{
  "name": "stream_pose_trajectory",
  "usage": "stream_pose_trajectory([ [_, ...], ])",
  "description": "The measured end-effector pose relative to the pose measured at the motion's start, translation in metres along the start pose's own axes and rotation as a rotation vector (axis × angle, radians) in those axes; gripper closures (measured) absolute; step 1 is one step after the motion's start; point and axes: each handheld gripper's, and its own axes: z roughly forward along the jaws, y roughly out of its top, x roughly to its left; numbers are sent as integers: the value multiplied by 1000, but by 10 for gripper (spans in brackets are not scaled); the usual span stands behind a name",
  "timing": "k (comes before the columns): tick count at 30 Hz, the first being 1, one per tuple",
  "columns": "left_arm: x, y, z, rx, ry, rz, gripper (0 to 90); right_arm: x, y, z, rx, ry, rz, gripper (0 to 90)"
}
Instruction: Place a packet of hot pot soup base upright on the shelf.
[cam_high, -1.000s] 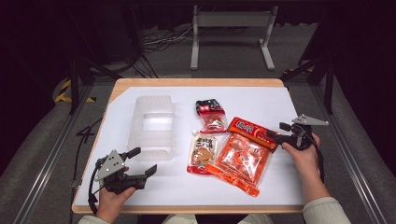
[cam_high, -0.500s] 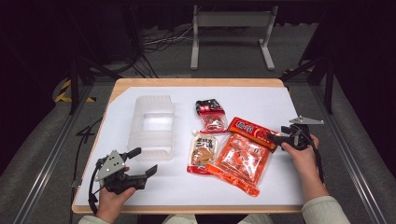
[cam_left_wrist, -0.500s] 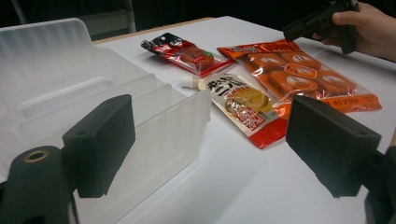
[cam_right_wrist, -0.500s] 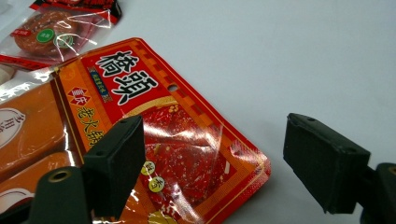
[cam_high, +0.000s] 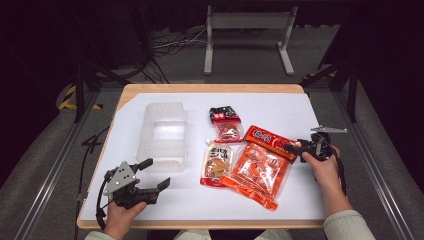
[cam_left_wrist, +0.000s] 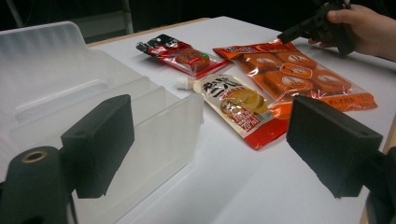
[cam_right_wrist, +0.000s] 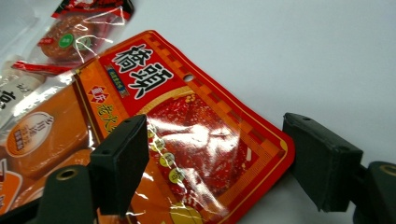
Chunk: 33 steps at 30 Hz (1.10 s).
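Observation:
A red sachet with Chinese characters lies on top of a large orange snack bag. My right gripper is open just above the sachet's right end, one jaw over the foil and one over bare table. Left of these lie a white and orange spouted pouch and a small red packet. A clear plastic bin stands at the left. My left gripper is open near the bin's front corner and holds nothing.
A white sheet covers the wooden table, with bare room at its front left and far right. In the left gripper view the person's other hand and the right gripper show at the far side. Dark floor, cables and a metal stand lie beyond the table.
My right gripper has edged a little left onto the red sachet's end. The left gripper and the packets have not moved.

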Motion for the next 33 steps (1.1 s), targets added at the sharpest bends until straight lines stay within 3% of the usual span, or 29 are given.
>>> stream_pose_trajectory([
  [5, 0, 0, 2, 13, -7, 12, 159, 6, 3, -8, -33, 66, 5, 327],
  [12, -1, 1, 3, 13, -14, 22, 158, 9, 4, -11, -43, 117, -27, 345],
  [24, -5, 2, 5, 17, -24, 46, 157, 19, 5, -12, -33, 126, -129, 417],
  [26, -5, 2, 5, 20, -23, 48, 157, 22, 6, -14, -30, 121, -145, 482],
  [28, -5, 1, 4, 20, -22, 49, 157, 24, 7, -16, -31, 141, -156, 509],
  [33, -5, 1, 4, 22, -22, 50, 157, 25, 8, -11, -15, 124, -188, 564],
])
